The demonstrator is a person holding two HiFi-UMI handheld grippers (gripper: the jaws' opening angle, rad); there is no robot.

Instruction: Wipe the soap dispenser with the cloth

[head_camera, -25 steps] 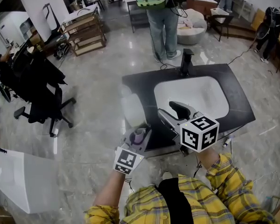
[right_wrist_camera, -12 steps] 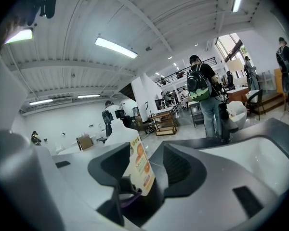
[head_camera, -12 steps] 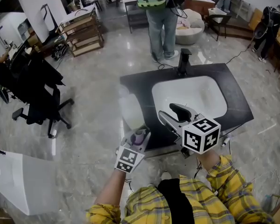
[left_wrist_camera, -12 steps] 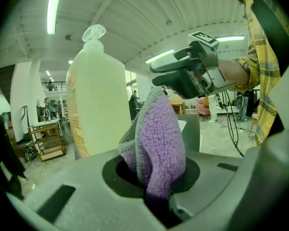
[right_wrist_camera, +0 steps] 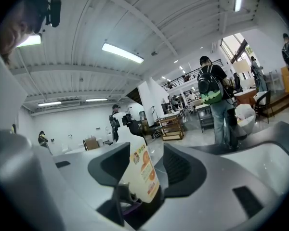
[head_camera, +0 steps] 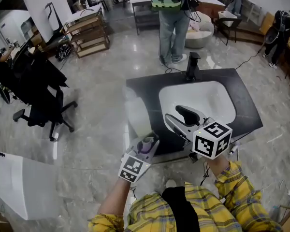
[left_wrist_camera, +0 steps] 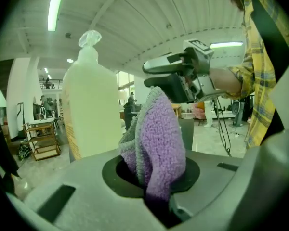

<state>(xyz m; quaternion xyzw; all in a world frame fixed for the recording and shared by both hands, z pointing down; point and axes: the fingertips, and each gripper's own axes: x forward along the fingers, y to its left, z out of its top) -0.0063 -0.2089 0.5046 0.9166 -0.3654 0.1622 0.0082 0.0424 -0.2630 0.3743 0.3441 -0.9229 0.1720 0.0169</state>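
The soap dispenser (head_camera: 137, 112), a pale translucent bottle with a pump top, stands on the left part of the black counter (head_camera: 145, 83). My left gripper (head_camera: 146, 143) is shut on a folded purple cloth (head_camera: 145, 142), just in front of the counter's near edge and short of the bottle. In the left gripper view the cloth (left_wrist_camera: 156, 143) sticks up out of the jaws, with the dispenser (left_wrist_camera: 91, 109) close at the left, not touching. My right gripper (head_camera: 173, 114) hovers open over the sink's near rim, nothing between its fingers. It faces the dispenser (right_wrist_camera: 142, 170), which stands beyond its jaws.
A white sink (head_camera: 199, 85) with a black faucet (head_camera: 192, 64) fills the counter's middle. A person (head_camera: 171, 28) stands on the floor behind it. A black office chair (head_camera: 43, 100) and a wooden shelf cart (head_camera: 89, 30) stand to the left, a white box (head_camera: 19, 187) at the lower left.
My left gripper with the cloth has sunk slightly. The right gripper has stayed where it was, and the person behind the counter has shifted a little to the right.
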